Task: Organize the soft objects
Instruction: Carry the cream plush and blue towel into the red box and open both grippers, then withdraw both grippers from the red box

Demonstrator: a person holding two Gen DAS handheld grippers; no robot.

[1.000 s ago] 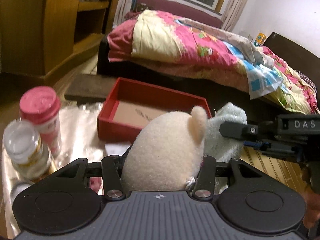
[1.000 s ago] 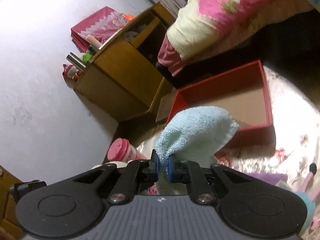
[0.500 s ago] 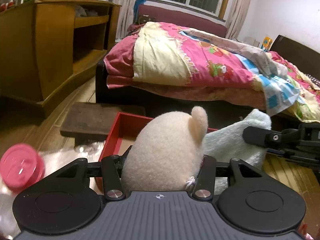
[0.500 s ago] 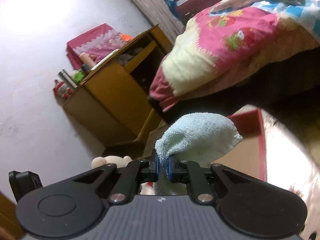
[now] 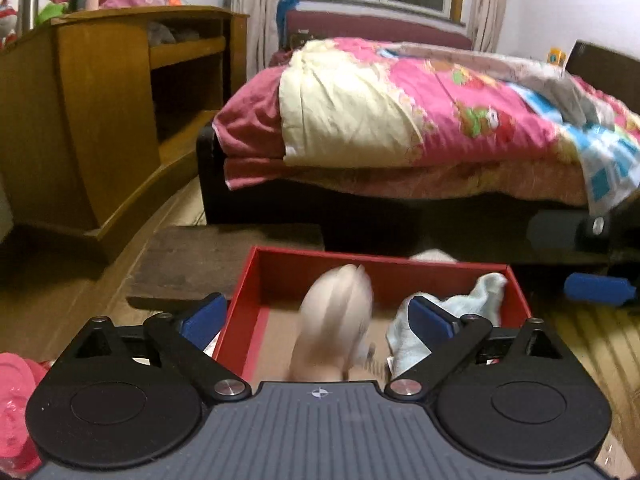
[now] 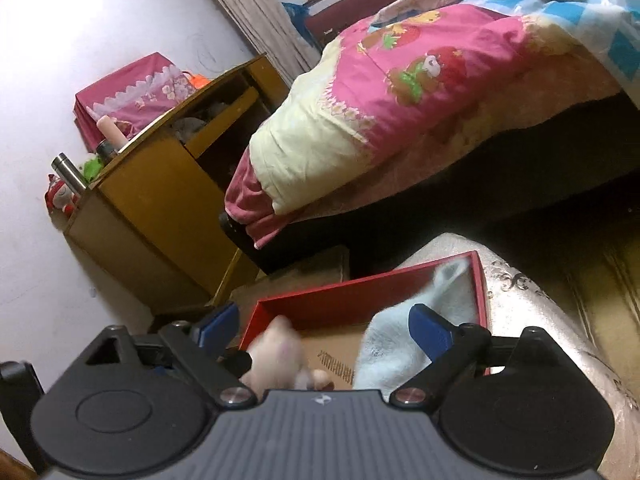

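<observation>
Both pairs of jaws have just been opening: half a second ago the plush toy (image 5: 334, 320) was pinched by the left gripper (image 5: 318, 316) and the towel (image 6: 384, 352) by the right gripper (image 6: 324, 326). Now each pair of jaws is spread wide and nothing is pressed. The plush toy, blurred, is seen between the left pads, apparently dropping into the red box (image 5: 520, 304). The towel is slumped against the box's right wall. A pink lid (image 5: 16, 404) is glimpsed at the near left. For a clean release, the jaws are best kept wide and the grippers lifted straight up, so that no fabric is snagged and dragged out. Beyond the box, a bed (image 5: 400, 120) and a wooden cabinet (image 5: 100, 120) are seen.
</observation>
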